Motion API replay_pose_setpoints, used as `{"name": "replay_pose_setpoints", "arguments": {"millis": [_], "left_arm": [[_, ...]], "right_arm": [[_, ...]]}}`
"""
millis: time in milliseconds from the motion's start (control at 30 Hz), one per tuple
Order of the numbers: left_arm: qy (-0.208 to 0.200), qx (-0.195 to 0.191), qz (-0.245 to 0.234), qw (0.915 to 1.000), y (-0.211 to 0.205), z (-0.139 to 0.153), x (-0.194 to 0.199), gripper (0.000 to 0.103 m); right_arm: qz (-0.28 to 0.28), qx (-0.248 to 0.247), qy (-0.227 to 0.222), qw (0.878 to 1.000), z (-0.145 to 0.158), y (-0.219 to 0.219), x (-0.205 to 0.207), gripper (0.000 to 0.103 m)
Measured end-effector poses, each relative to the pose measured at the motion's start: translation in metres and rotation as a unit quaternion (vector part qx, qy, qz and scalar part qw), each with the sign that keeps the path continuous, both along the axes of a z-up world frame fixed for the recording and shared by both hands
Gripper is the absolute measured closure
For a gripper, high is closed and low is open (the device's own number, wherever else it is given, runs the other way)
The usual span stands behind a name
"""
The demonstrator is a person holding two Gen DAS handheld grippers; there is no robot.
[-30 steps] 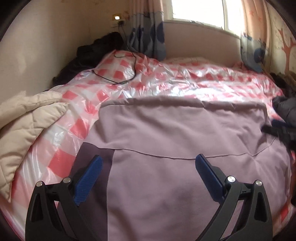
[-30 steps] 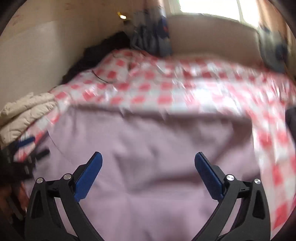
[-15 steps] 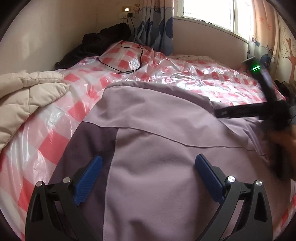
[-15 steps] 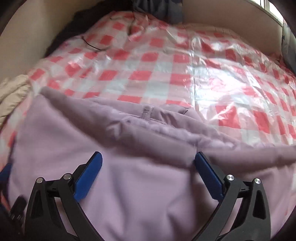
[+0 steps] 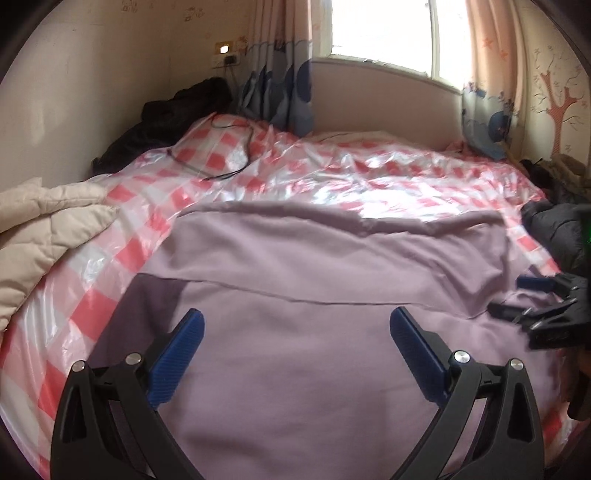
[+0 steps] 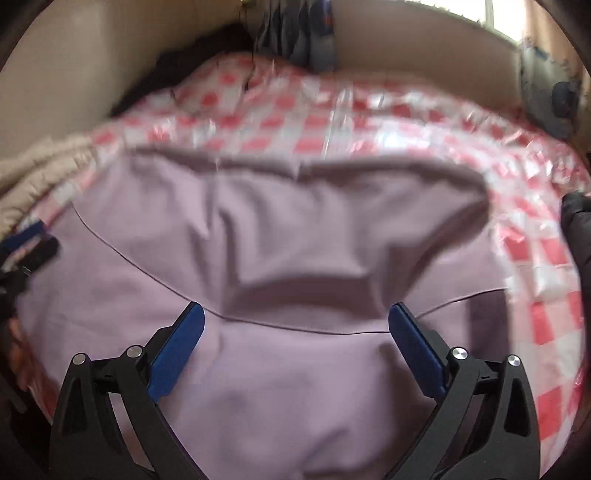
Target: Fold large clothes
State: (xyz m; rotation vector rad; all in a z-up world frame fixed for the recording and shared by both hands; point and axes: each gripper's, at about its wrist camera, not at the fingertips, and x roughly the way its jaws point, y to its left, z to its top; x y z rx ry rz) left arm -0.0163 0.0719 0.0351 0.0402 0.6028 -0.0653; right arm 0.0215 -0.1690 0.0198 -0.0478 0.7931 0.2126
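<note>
Left wrist view: bed [image 5: 258,177] under red-checked plastic sheet [image 5: 92,306], one window [image 5: 380,33] at top, two curtains. One lilac garment [image 5: 314,332] lies spread at frame centre. One beige quilt [image 5: 44,229] at left. Left tool [image 5: 295,332] and right tool [image 6: 295,325] both released, empty

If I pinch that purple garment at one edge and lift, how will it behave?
The purple garment will probably drape limply: it already lies in soft folds and creases. It may slide easily, since it rests on a glossy checked plastic sheet. It spreads wide, so a one-point lift by the left gripper would likely let the rest sag.
</note>
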Motion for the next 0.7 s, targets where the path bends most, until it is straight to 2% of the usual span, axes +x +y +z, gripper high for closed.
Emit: {"name": "replay_pose_setpoints", "arguments": {"millis": [100, 167, 267, 300, 333, 433, 500, 600, 700], "left_arm": [[-0.007, 0.001, -0.012, 0.9999, -0.012, 0.002, -0.001, 0.006], [-0.004, 0.0, -0.019, 0.9998, -0.016, 0.002, 0.0, 0.006], [-0.002, 0.001, -0.024, 0.9997, -0.022, -0.001, 0.001, 0.006], [0.0, 0.002, -0.025, 0.9997, -0.024, -0.002, 0.002, 0.006], [0.001, 0.002, -0.025, 0.9997, -0.024, -0.003, 0.002, 0.006], [0.004, -0.002, -0.023, 0.9997, -0.024, -0.004, 0.003, 0.006], [0.004, -0.001, -0.024, 0.9997, -0.025, -0.004, 0.003, 0.006], [0.005, -0.002, -0.025, 0.9997, -0.024, -0.004, 0.004, 0.006], [0.009, 0.0, -0.024, 0.9997, -0.025, -0.006, 0.005, 0.006]], "right_arm": [[-0.036, -0.003, -0.028, 0.999, 0.01, -0.022, -0.026, 0.006], [-0.066, -0.01, -0.03, 0.997, 0.004, -0.038, -0.036, 0.006], [-0.093, 0.023, 0.03, 0.995, -0.04, -0.071, -0.036, 0.006], [-0.086, 0.049, 0.025, 0.995, -0.052, -0.077, -0.038, 0.006], [-0.087, 0.053, 0.019, 0.995, -0.052, -0.08, -0.04, 0.006], [-0.095, 0.054, 0.034, 0.993, -0.036, -0.08, -0.039, 0.006], [-0.095, 0.074, 0.014, 0.993, -0.016, -0.085, -0.042, 0.006], [-0.095, 0.064, -0.016, 0.993, 0.008, -0.086, -0.03, 0.006], [-0.106, 0.058, -0.019, 0.993, 0.019, -0.09, -0.007, 0.006]]}}
